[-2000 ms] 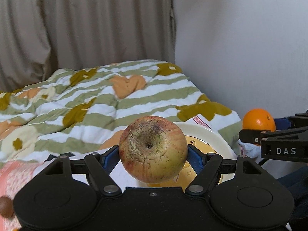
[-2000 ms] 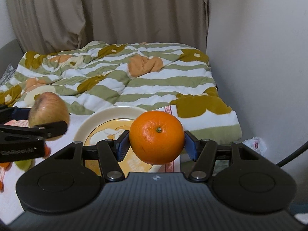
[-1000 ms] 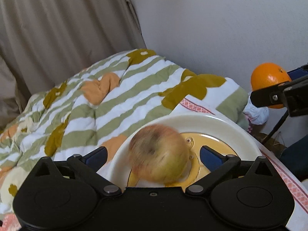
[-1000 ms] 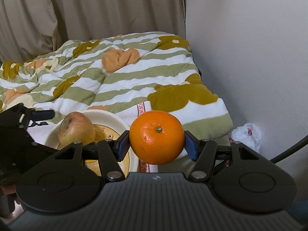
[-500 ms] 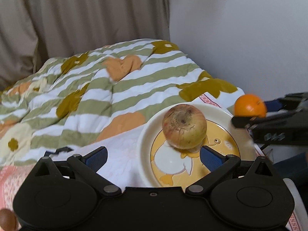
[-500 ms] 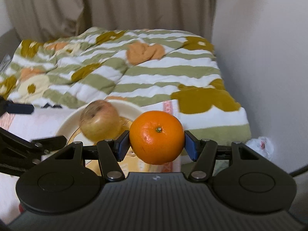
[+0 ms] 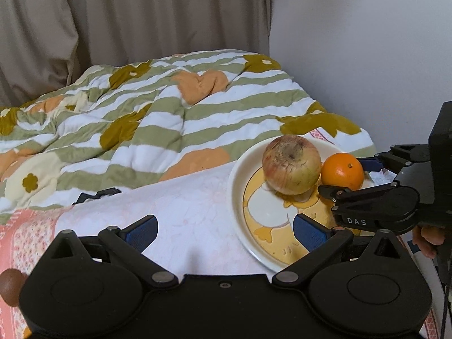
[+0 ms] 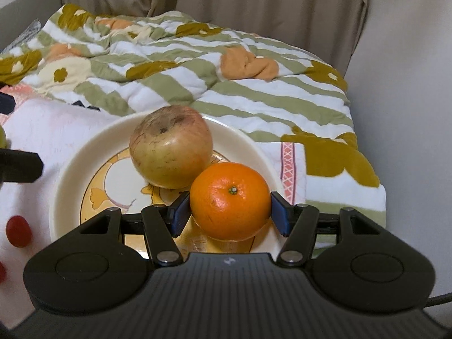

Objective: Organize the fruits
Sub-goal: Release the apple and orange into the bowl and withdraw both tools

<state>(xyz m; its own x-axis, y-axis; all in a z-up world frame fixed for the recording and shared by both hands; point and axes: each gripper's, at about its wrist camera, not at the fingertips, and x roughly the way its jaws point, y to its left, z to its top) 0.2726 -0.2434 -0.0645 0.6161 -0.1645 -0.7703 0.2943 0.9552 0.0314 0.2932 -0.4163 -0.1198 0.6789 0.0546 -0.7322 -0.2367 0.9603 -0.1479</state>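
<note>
A yellowish-red apple sits on the cream plate with a duck picture. My left gripper is open and empty, pulled back to the left of the plate. An orange is between the blue pads of my right gripper, low over the plate's right part, just beside the apple. The pads look slightly parted from the orange; whether they still grip it is unclear. The right gripper also shows in the left wrist view.
The plate lies on a pink-white cloth over a table edge. A striped green and white quilt lies behind. Small red fruits lie left of the plate. A brown round thing is at far left. Wall stands right.
My left gripper let go of the apple onto the plate and drew back to the left. My right gripper brought the orange down onto the plate beside the apple.
</note>
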